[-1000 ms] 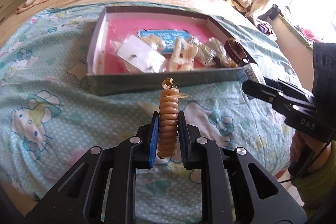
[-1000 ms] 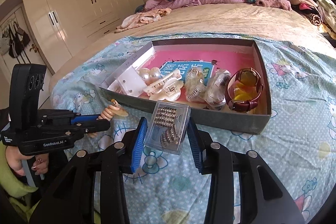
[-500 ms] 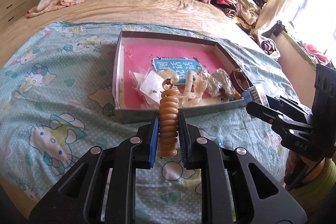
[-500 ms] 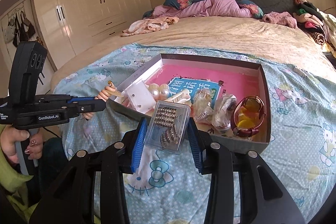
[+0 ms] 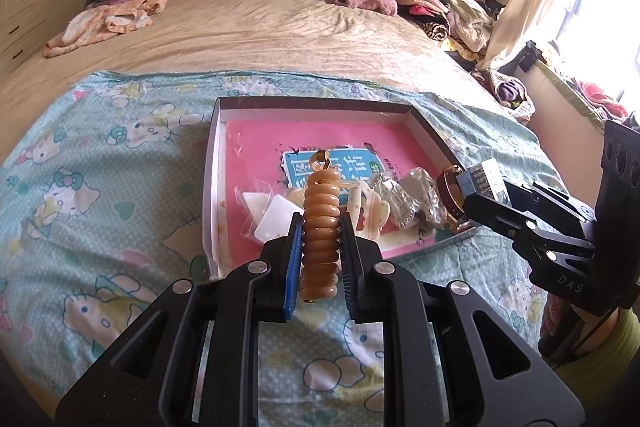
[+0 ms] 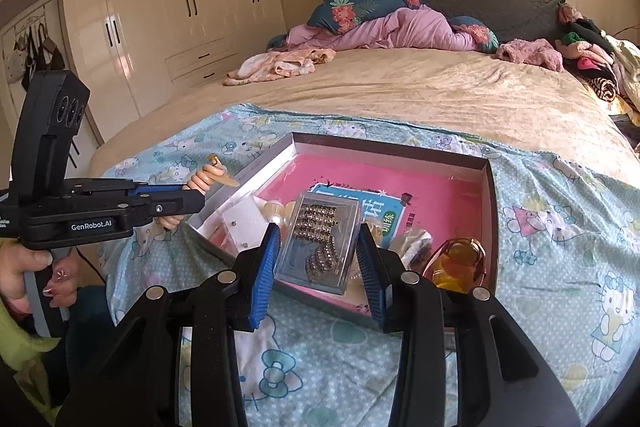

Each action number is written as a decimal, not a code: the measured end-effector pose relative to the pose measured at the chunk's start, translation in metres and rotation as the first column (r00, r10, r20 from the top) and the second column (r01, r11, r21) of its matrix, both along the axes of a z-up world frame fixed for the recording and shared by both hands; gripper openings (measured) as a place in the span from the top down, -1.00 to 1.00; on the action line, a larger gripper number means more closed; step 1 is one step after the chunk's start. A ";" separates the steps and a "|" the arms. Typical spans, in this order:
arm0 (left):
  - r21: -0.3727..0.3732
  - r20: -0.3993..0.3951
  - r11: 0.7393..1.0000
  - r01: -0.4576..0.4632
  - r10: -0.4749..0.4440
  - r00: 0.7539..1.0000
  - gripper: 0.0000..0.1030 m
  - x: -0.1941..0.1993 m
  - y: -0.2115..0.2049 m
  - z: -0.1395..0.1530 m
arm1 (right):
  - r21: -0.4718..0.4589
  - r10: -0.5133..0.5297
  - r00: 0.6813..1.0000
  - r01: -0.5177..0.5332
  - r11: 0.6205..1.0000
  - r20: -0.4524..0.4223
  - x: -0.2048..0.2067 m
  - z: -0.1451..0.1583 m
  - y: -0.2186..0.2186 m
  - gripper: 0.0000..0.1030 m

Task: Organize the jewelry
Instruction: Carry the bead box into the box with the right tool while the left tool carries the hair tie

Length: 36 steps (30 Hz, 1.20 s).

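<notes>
While the left hand-held gripper [image 5: 320, 239] pinches the coiled hair tie [image 5: 321, 227] and the right hand-held gripper [image 6: 318, 255] clamps the clear case [image 6: 320, 241] (smooth plastic), either could slip short of the box [image 6: 490, 211] ahead.

bed [image 6: 460, 99]: cartoon-print sheet [image 6: 560, 227] at frame centre bears open box [image 6: 490, 203]; clothes [image 6: 280, 65] upper left.
</notes>
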<state>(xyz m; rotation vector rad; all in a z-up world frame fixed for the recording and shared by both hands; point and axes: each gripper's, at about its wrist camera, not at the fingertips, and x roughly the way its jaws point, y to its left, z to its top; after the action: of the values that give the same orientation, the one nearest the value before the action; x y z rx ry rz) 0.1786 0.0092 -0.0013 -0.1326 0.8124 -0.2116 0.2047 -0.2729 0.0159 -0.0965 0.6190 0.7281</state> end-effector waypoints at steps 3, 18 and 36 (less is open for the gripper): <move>0.005 -0.003 1.000 0.000 0.000 1.000 0.79 0.007 -0.003 -0.001 | 0.001 -0.009 1.000 0.009 1.000 0.008 0.007 0.002 -0.001 0.27; 0.005 -0.023 1.000 0.016 -0.016 1.000 0.79 0.034 -0.017 -0.013 | -0.021 -0.067 0.998 0.067 0.998 -0.007 0.039 -0.012 -0.010 0.27; 0.015 -0.067 0.999 0.046 -0.045 0.997 0.79 0.052 -0.027 -0.041 | -0.069 -0.055 0.994 0.048 0.996 -0.091 0.056 -0.049 0.010 0.27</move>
<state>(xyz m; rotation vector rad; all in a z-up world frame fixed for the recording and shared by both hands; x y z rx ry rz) 0.2305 -0.0182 -0.0419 -0.1061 0.8842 -0.2447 0.2610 -0.2628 -0.0329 -0.1086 0.7325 0.6646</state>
